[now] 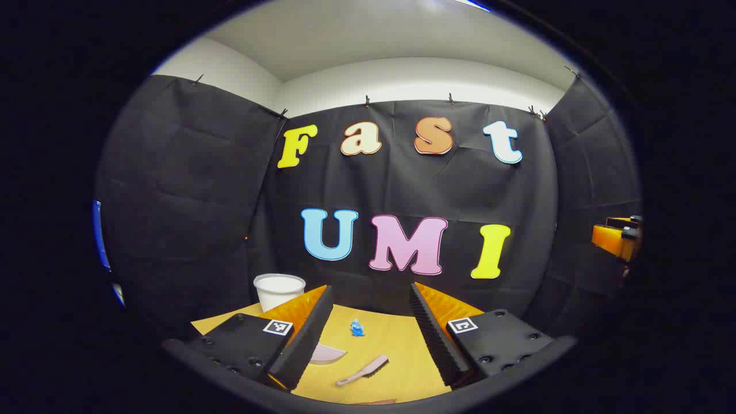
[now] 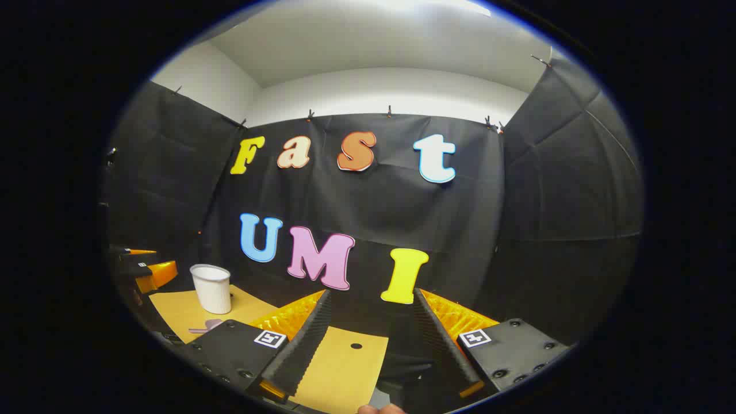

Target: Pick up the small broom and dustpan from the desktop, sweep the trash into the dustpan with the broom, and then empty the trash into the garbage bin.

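Between the spread fingers of the left gripper [image 1: 371, 328], low in the left gripper view, a small pink plastic broom [image 1: 363, 371] lies flat on the yellow-brown desktop [image 1: 397, 345]. A pink dustpan [image 1: 325, 354] rests just left of it, partly behind the left finger, and a small blue scrap of trash [image 1: 357, 328] sits above them, toward the wall. A white plastic garbage bin [image 1: 279, 290] stands upright at the desktop's far left. At the lower centre of the right gripper view, the right gripper [image 2: 371, 336] hovers with fingers apart, holding nothing; the bin appears at lower left, with the left gripper at the far left edge.
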Demonstrator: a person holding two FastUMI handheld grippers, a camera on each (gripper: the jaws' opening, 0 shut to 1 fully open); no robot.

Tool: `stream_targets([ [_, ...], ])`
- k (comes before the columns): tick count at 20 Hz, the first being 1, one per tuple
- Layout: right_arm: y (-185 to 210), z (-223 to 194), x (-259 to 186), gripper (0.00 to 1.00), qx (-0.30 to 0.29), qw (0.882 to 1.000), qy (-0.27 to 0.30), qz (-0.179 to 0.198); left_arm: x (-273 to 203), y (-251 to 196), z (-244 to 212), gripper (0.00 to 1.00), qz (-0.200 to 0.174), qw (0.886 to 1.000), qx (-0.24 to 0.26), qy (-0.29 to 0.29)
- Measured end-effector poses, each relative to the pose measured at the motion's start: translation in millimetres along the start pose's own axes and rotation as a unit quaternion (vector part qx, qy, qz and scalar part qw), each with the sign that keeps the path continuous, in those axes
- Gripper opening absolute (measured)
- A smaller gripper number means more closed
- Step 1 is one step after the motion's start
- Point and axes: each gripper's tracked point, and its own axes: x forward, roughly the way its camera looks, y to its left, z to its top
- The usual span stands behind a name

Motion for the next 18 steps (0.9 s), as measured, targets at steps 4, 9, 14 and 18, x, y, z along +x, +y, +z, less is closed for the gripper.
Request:
stream_targets([
  [4, 26, -14, -5, 0.93, 0.025, 0.999, 0.014, -0.014, -13, -12, 11, 0.82, -0.014, 1.0, 0.011, -0.018],
  [9, 41, -27, -10, 0.93, 0.039, 0.999, 0.032, -0.015, -15, -12, 25, 0.8, -0.023, 0.999, 0.016, -0.037],
  [14, 66, -37, -14, 0.89, 0.026, 0.999, 0.036, 0.0, -10, -18, 9, 0.82, -0.036, 0.999, 0.01, -0.019],
  [18, 78, -50, -15, 0.93, 0.032, 0.998, 0.054, 0.01, -6, -13, -5, 0.83, -0.042, 0.999, 0.009, -0.002],
])
